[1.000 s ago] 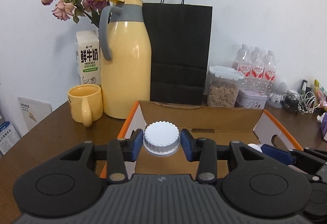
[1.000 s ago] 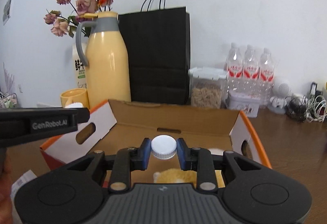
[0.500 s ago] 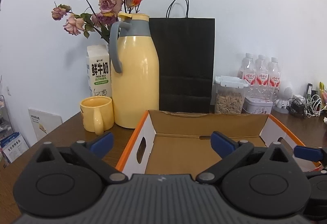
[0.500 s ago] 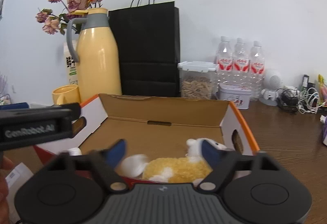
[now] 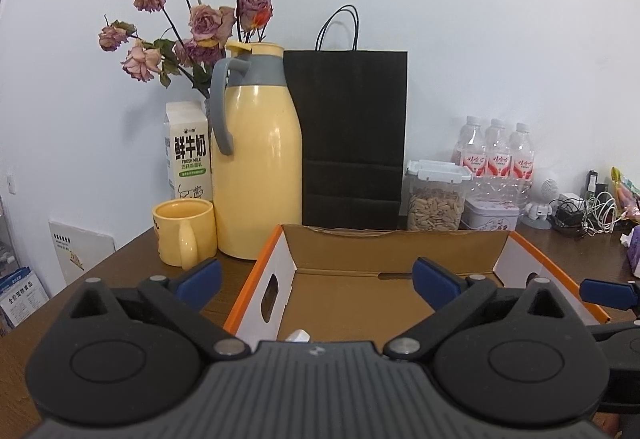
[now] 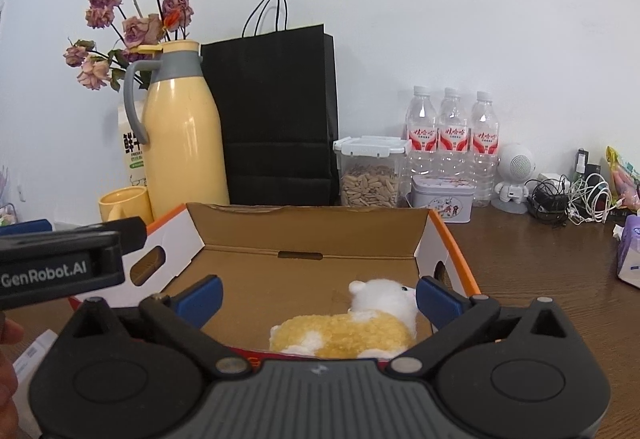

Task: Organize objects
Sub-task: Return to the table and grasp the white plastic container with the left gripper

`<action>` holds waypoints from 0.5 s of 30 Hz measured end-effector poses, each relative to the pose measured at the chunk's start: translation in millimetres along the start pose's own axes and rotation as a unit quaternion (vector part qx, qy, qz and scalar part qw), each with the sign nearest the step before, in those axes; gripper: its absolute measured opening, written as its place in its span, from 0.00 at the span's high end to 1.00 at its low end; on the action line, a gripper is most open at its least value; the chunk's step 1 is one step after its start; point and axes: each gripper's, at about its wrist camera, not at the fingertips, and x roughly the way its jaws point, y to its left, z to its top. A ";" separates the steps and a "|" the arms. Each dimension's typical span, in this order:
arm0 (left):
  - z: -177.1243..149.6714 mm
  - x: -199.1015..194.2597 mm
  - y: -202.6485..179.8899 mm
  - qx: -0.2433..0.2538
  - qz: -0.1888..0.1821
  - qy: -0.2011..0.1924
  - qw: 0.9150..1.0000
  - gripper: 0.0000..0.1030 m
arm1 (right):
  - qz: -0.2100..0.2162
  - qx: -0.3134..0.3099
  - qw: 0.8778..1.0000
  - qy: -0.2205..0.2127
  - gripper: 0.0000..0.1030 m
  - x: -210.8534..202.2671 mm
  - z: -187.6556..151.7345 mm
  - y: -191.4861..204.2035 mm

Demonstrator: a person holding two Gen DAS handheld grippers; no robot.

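On the brown counter (image 6: 540, 263), an open cardboard box (image 6: 308, 229) with orange-edged white sides is sitting in front of both grippers. Above its near left corner, the left gripper (image 5: 316, 277) is hovering with its jaws spread wide and nothing between the blue pads (image 5: 434, 281); a small white object (image 5: 298, 336) is peeking out just over the gripper's body, low inside the box, too hidden to identify. Beside it, the right gripper (image 6: 318, 293) is hanging over the near edge of the box, its jaws likewise wide apart and gripping nothing. A yellow and white plush toy (image 6: 352, 327) is lying on the box floor toward the near right corner, just below and between the right gripper's pads, its white head close to the right one. From the right wrist view, the left gripper's black body, marked GenRobot.AI, is reaching in from the left edge next to the box's left wall. Behind the box, a yellow thermos jug (image 5: 258, 159) is standing upright with a yellow mug (image 5: 184, 231) and a milk carton (image 5: 189, 155) beside it, dried roses (image 5: 200, 23) rising behind. A black paper bag (image 5: 352, 143) is standing against the wall, with a clear container of seeds (image 6: 370, 173), a small tin (image 6: 442, 197) and three water bottles (image 6: 452, 135) to its right.
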 end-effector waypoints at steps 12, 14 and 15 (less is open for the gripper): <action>-13.6 -34.3 13.0 0.011 -0.021 -0.019 1.000 0.00 | 0.012 -0.016 1.000 -0.019 0.00 -30.6 -7.9 1.5; -16.8 -38.1 17.6 0.010 -0.023 -0.019 1.000 0.00 | 0.014 -0.020 0.999 -0.021 0.00 -35.7 -9.7 1.4; -18.1 -40.4 19.8 0.010 -0.023 -0.019 0.999 0.00 | 0.015 -0.023 0.999 -0.022 0.00 -37.8 -11.2 1.6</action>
